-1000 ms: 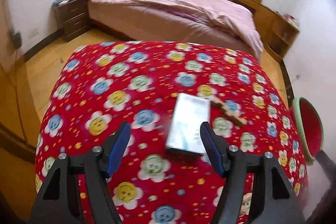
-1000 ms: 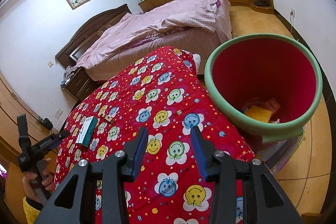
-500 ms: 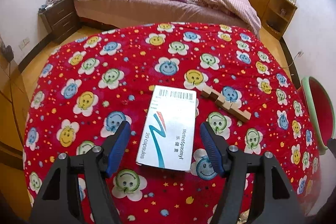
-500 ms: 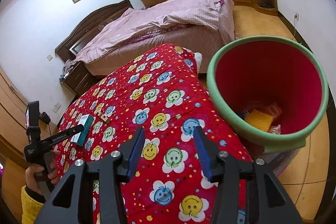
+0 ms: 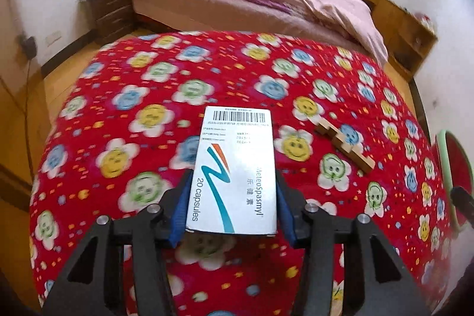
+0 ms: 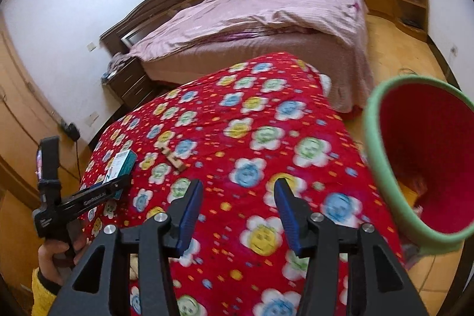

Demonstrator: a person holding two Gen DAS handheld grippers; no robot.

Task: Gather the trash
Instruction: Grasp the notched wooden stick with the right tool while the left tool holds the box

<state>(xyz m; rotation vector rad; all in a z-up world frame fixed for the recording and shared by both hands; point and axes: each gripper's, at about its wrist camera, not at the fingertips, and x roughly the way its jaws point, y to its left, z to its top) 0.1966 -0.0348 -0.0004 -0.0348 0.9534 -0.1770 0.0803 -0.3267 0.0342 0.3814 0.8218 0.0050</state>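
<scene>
A white medicine box (image 5: 234,171) with blue and orange stripes lies on the red flowered quilt (image 5: 148,114). My left gripper (image 5: 233,182) straddles its near end; the jaws are closing and both blue pads touch the box's long sides. In the right wrist view the same box (image 6: 120,168) sits at the far left, under the left gripper (image 6: 121,182). My right gripper (image 6: 238,188) hovers open over the quilt with nothing between its fingers. The red bin with a green rim (image 6: 376,144) stands to its right, with some trash at the bottom.
A notched wooden piece (image 5: 345,147) lies on the quilt right of the box. The bin's rim (image 5: 441,156) shows at the right edge. A pink-covered bed (image 6: 266,19) and a dark nightstand (image 5: 112,11) stand behind. A hand (image 6: 53,253) holds the left gripper.
My left gripper came down around the medicine box and its jaws narrowed onto its sides. My right gripper swung left, so the bin slid to the right edge of its view.
</scene>
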